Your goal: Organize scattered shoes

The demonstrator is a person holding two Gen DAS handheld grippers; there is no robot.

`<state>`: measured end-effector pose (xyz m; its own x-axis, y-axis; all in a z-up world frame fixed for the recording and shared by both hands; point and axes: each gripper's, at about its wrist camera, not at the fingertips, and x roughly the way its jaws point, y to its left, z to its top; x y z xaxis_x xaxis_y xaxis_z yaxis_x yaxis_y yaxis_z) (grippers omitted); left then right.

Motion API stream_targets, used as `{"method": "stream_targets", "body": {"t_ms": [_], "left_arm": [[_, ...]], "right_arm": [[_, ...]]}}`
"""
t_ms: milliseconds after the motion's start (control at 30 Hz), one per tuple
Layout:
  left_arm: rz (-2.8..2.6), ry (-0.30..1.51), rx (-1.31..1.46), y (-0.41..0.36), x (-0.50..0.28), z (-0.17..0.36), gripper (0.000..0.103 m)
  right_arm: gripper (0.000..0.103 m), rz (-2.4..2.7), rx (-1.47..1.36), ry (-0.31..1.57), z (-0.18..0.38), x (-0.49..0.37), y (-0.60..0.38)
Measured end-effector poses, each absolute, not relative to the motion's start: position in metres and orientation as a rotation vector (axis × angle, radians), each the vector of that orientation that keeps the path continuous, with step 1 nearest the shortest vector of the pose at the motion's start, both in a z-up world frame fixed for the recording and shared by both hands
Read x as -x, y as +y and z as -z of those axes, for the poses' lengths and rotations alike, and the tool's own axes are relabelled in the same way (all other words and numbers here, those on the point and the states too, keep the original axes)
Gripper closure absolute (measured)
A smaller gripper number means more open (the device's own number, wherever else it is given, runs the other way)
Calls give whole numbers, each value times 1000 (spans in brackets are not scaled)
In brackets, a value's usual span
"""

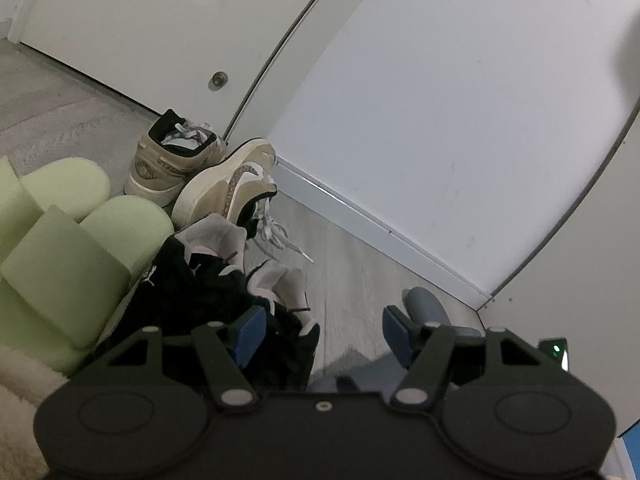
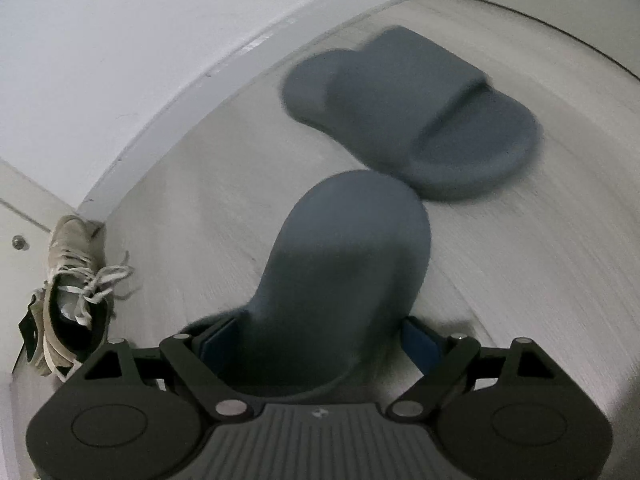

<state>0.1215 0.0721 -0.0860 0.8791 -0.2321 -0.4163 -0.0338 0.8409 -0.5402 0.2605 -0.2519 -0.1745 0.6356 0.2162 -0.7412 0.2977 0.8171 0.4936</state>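
Grey slide point(image 2: 344, 264) clamped in R gripper point(image 2: 312, 344), toe fwd, over floor point(image 2: 200, 208), tip just beside 2nd slide point(image 2: 416, 112) near baseboard. Tan sneaker point(image 2: 72, 292) far L by door. L gripper point(image 1: 320, 332) jaws wide, empty; black shoes point(image 1: 208, 280), green slides point(image 1: 80, 232), 2 tan sneakers point(image 1: 172, 160) crowd its L.

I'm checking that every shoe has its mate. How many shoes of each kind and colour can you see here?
pale green slides: 2
tan sneakers: 2
black sneakers: 2
grey-blue slides: 2, one of them held in the right tool
Total: 8
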Motion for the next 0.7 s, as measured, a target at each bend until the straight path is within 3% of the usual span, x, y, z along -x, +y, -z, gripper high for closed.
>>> {"method": "stream_targets", "body": {"t_ms": [267,433,700], "left_arm": [[116,493,563,71,-123,86,37],[110,497,562,71,-123,87,37],[103,498,561,71,-123,86,37]], "right_arm": [[8,121,-610,729,154,-215,-221],[2,81,-532,779,154,-218,-197],[1,6,-301,824,160,-222,-190]]}}
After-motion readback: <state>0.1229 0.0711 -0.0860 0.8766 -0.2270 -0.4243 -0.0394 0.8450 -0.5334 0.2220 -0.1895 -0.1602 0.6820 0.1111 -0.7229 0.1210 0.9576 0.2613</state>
